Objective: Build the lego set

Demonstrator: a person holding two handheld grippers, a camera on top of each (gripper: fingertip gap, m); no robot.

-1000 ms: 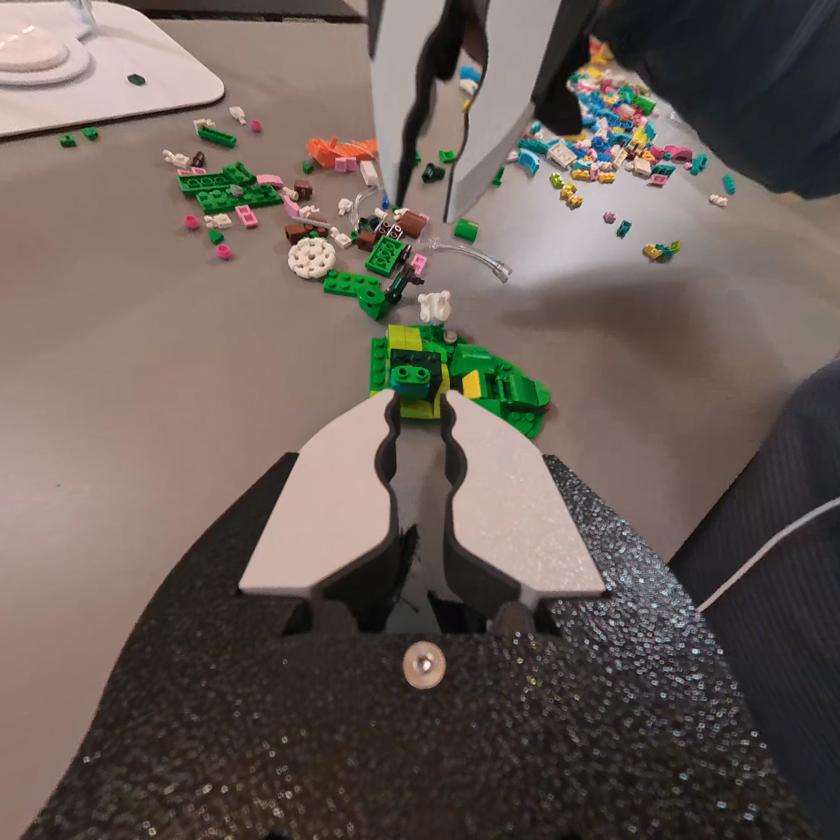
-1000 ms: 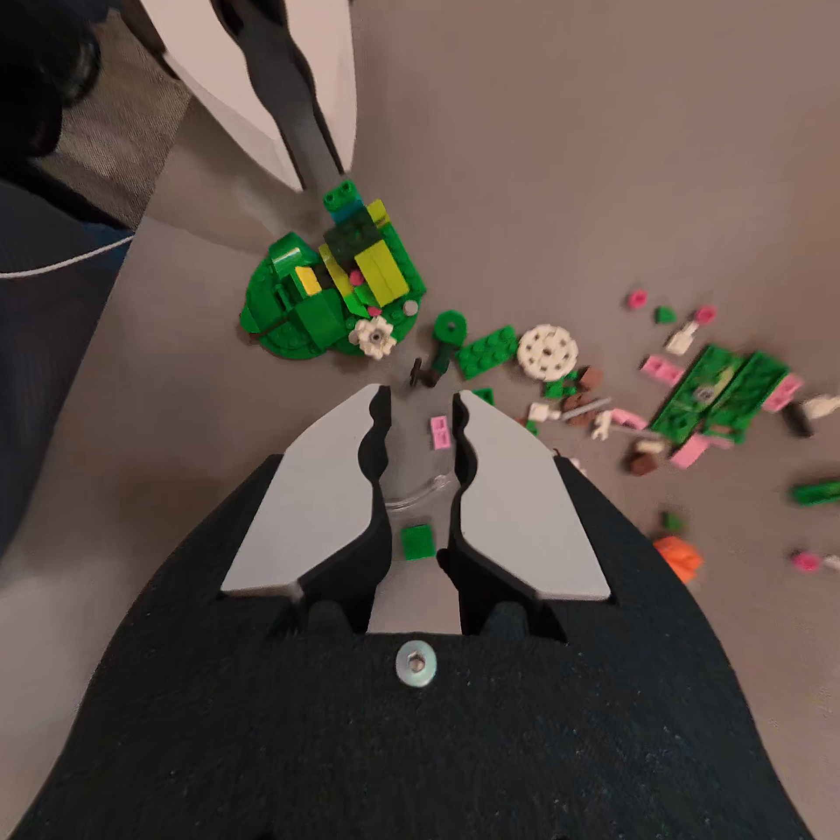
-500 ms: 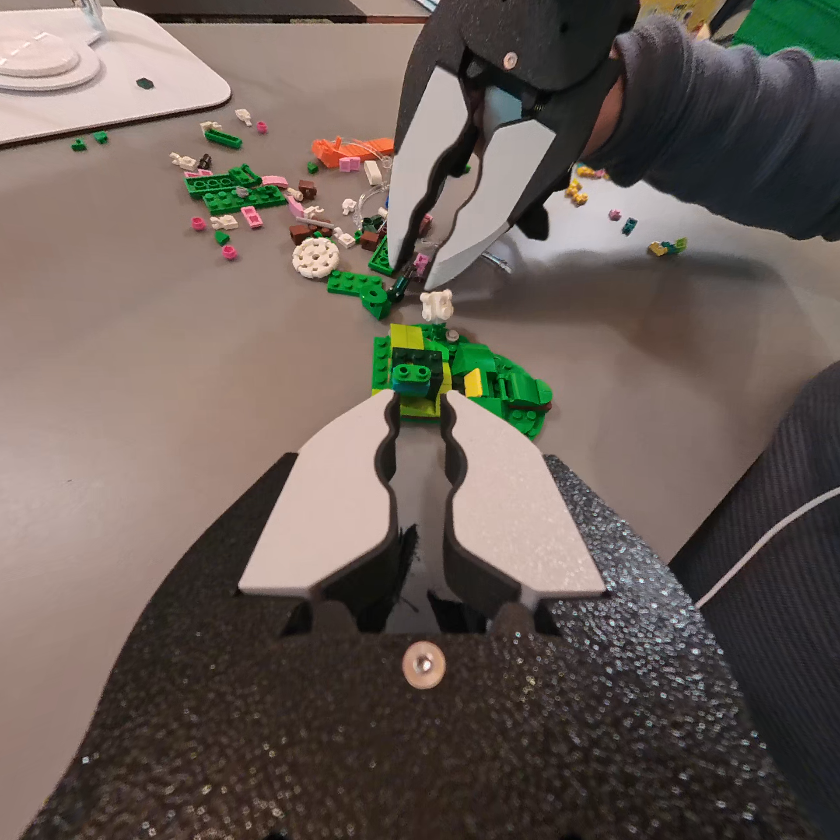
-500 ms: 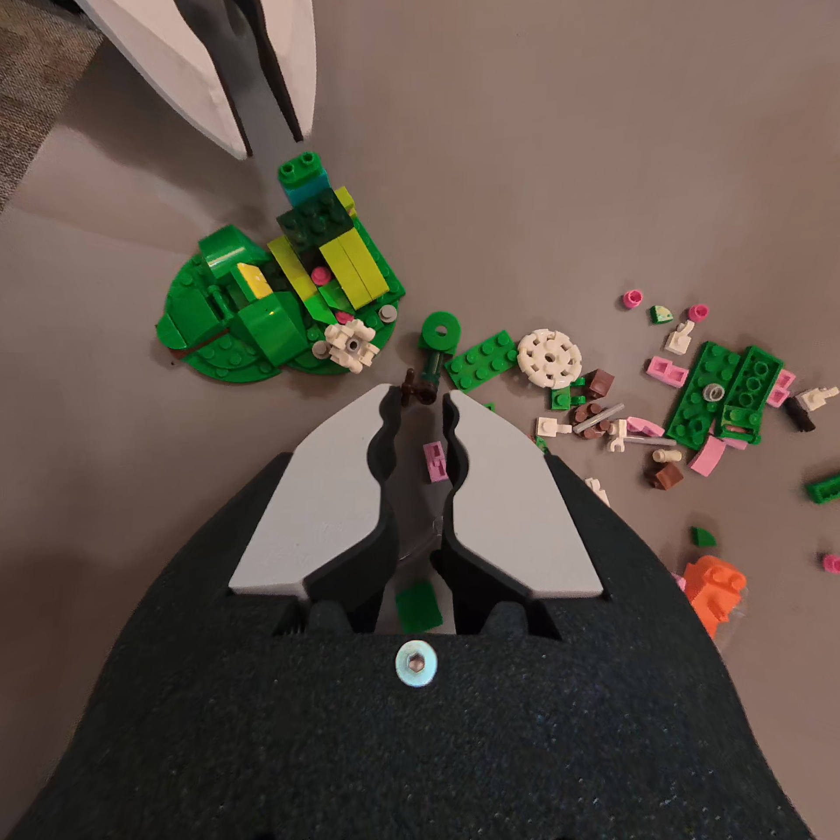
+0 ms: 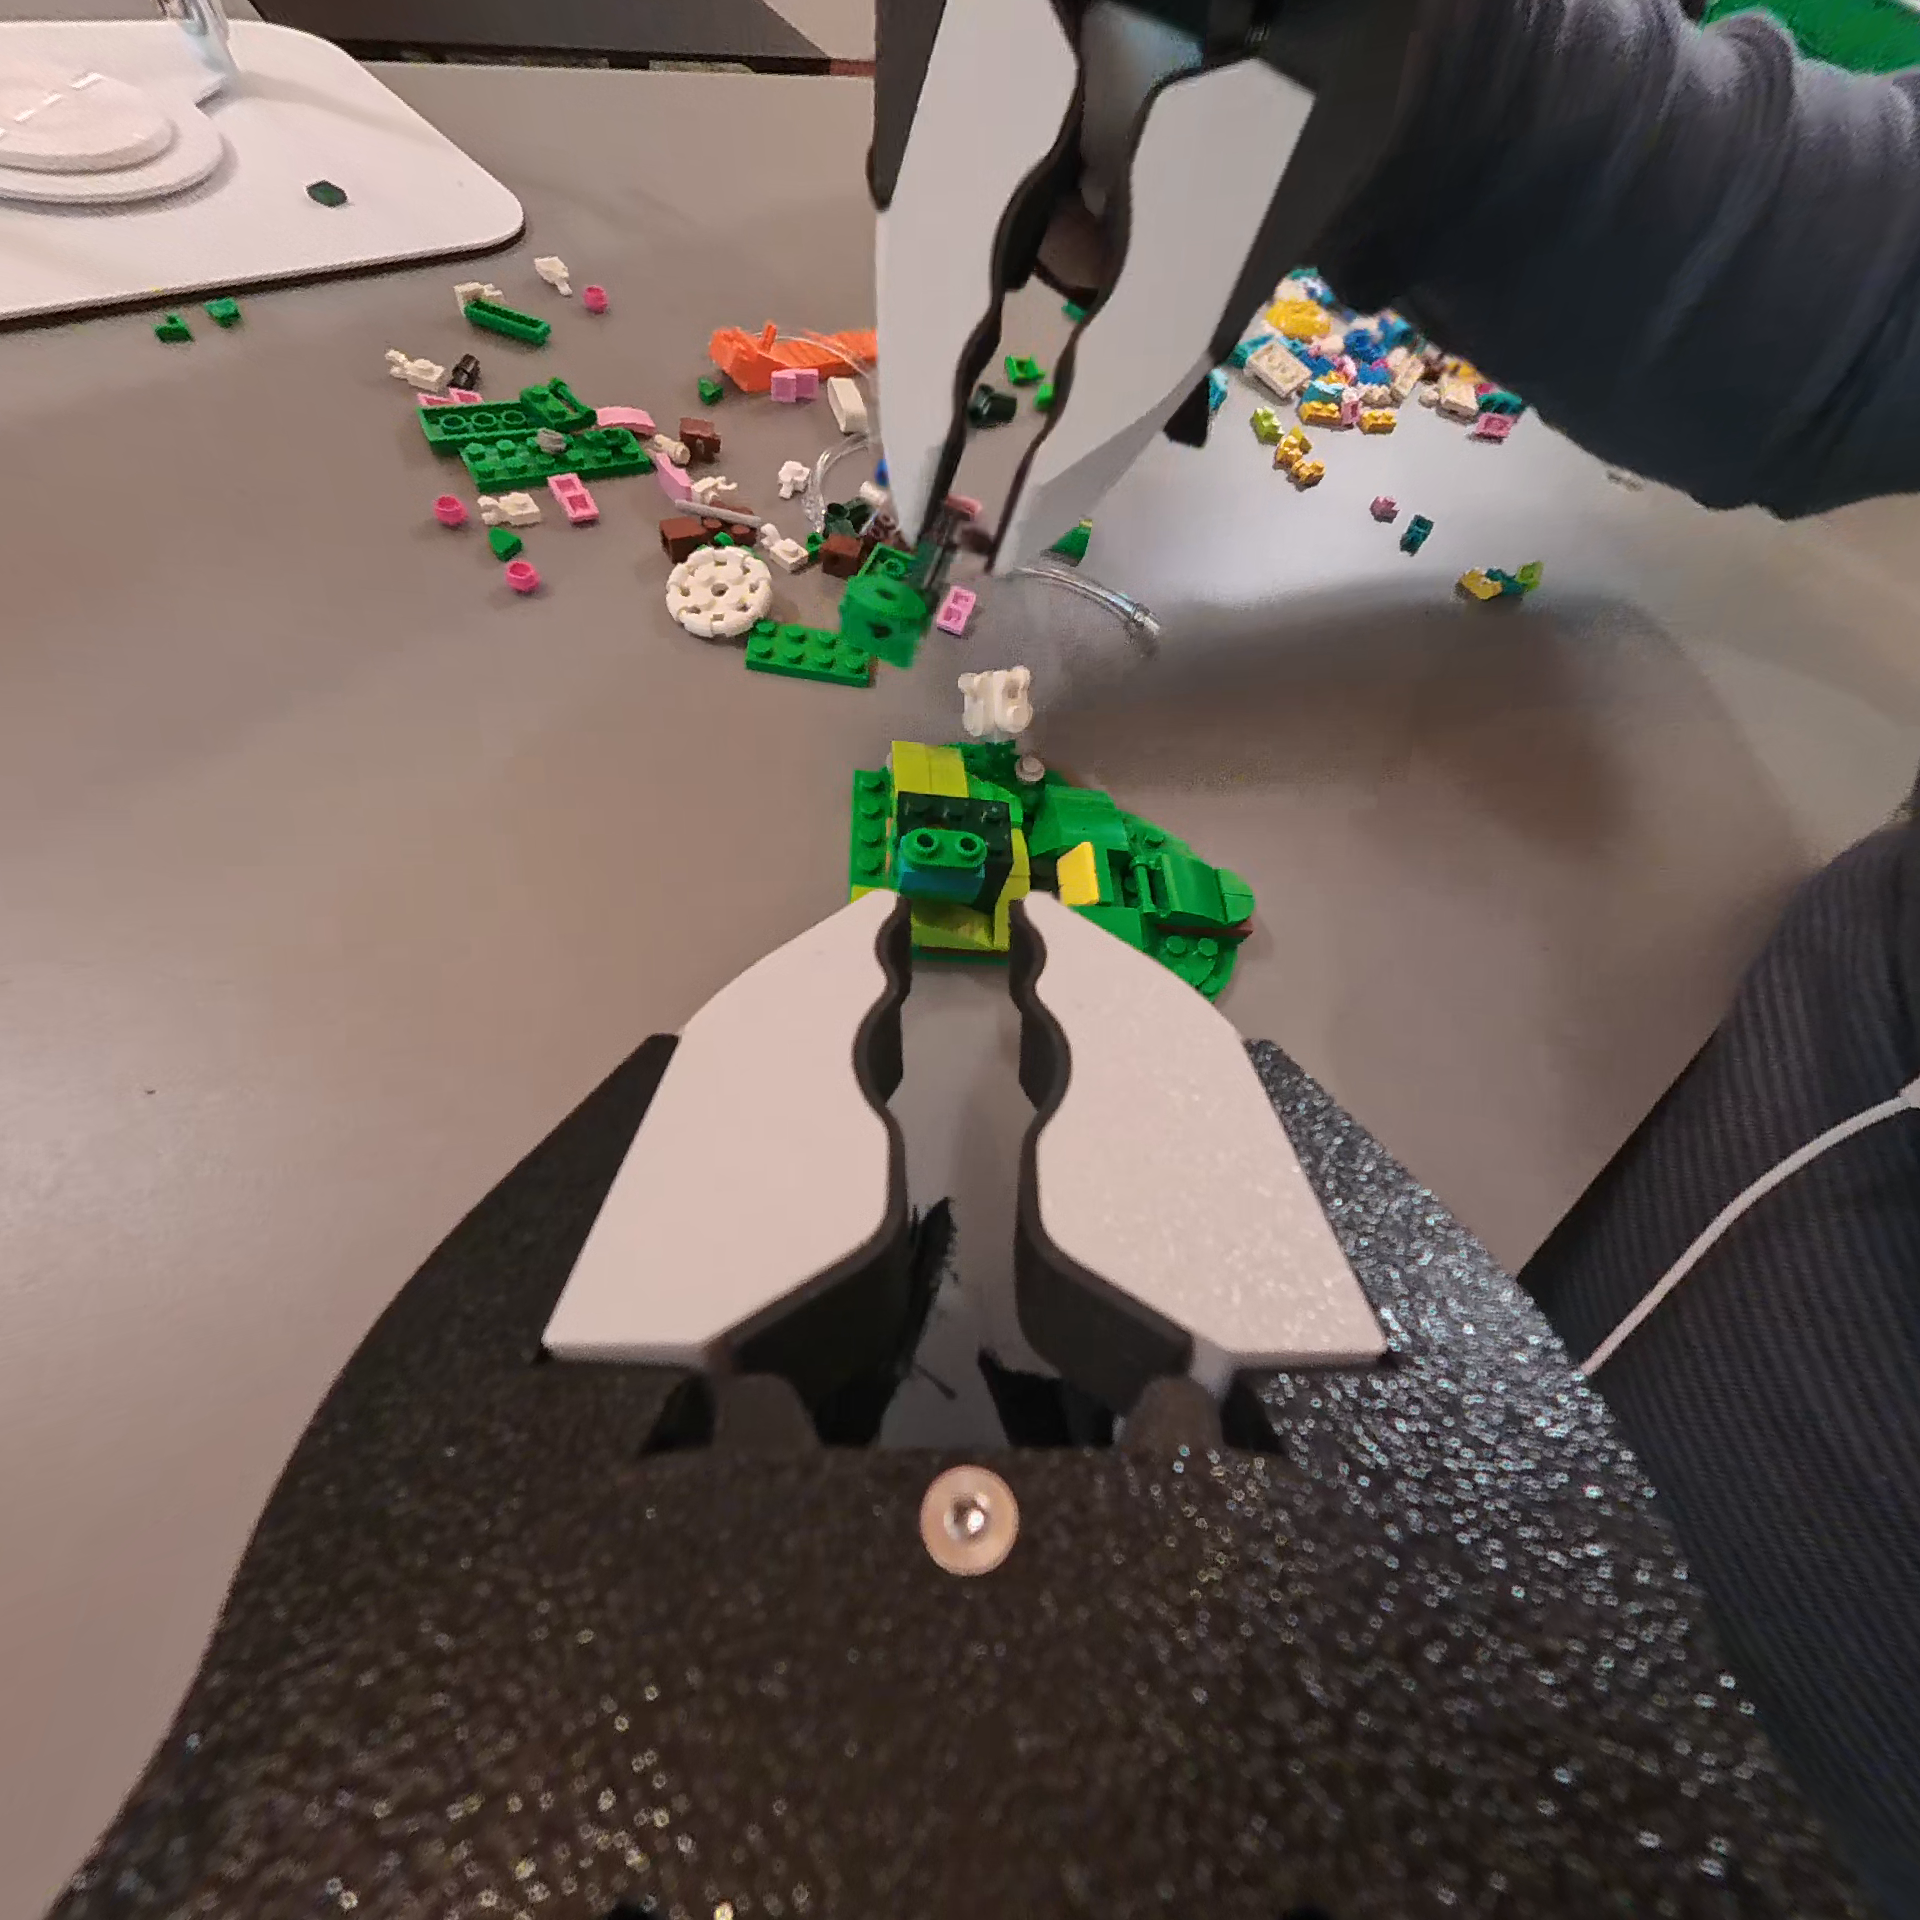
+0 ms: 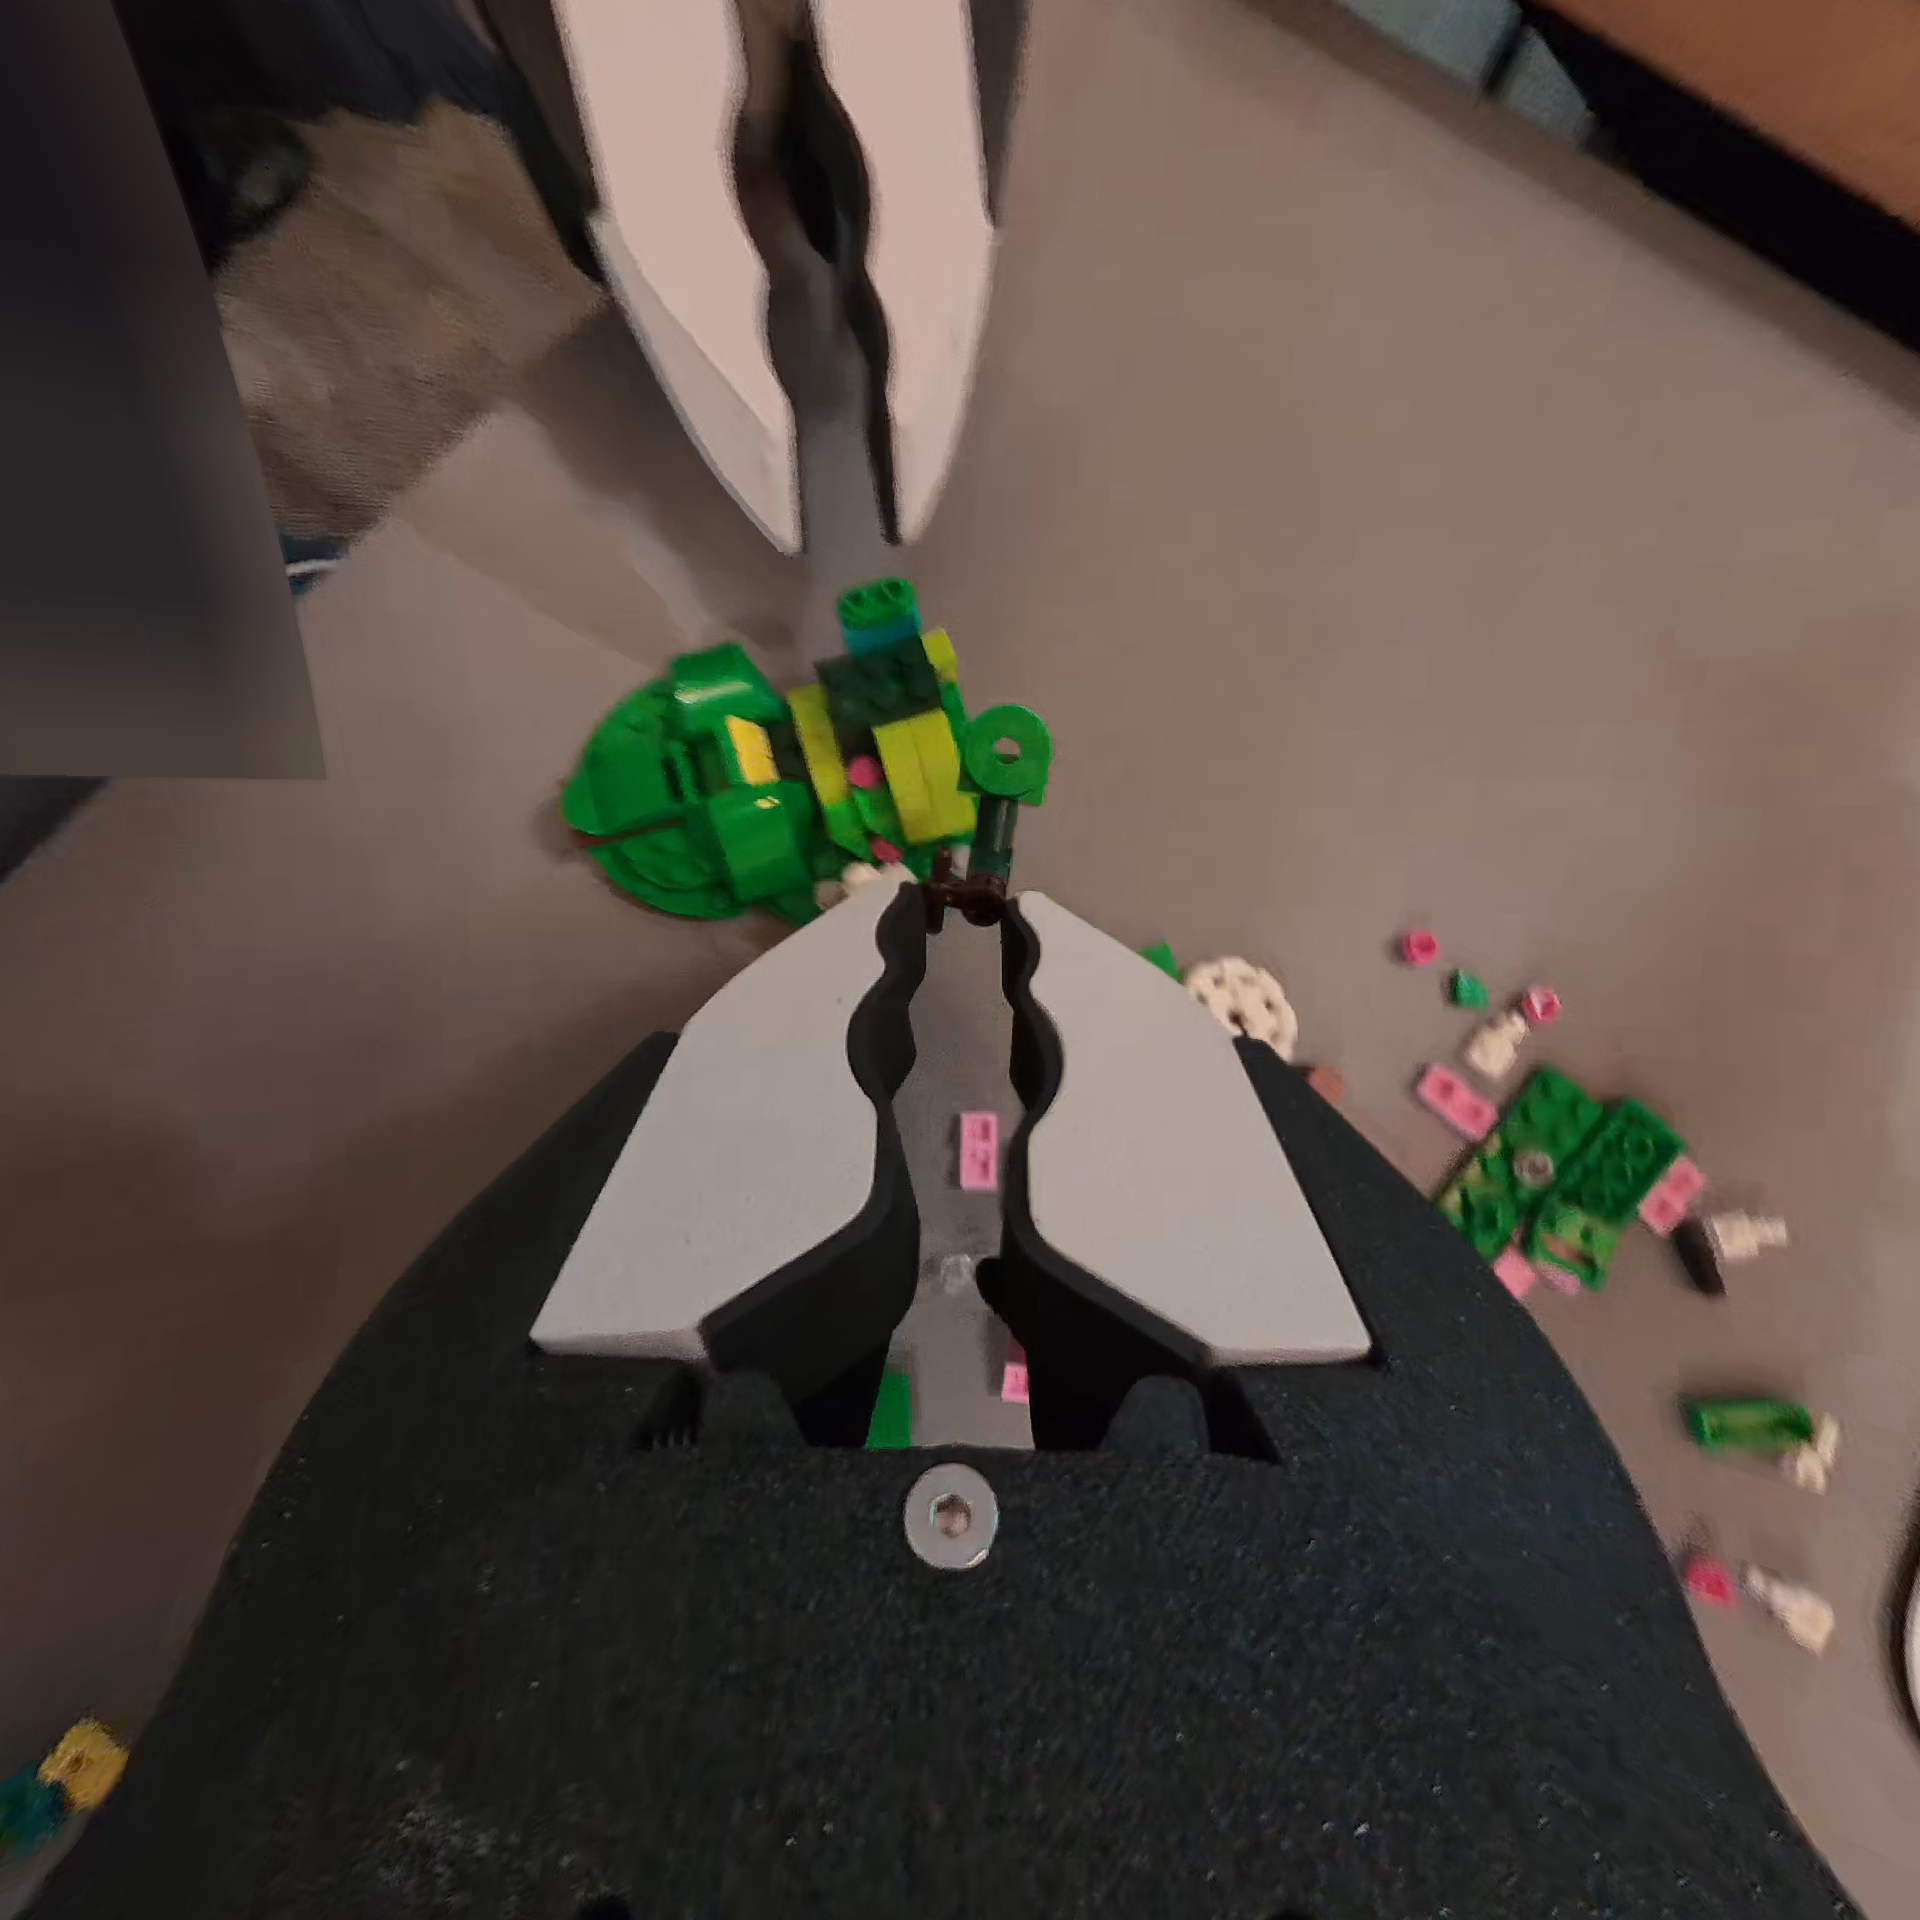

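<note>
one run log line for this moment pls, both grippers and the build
left gripper: open, tips at green build | right gripper: shut on round-topped green stem piece, lifted near build | loose bricks on table

The table [image 5: 312,935] is plain grey-brown. The half-built model [image 5: 1039,862] is bright green with lime and yellow parts, a dark green block and a teal one. Far left lies a white mat [image 5: 312,208]. Loose pieces [image 5: 582,457] are green, pink, white, brown and orange; the far-right pile [image 5: 1361,374] is yellow, teal, pink. Both grippers have grey fingers [image 5: 748,1122] on speckled black.
</note>
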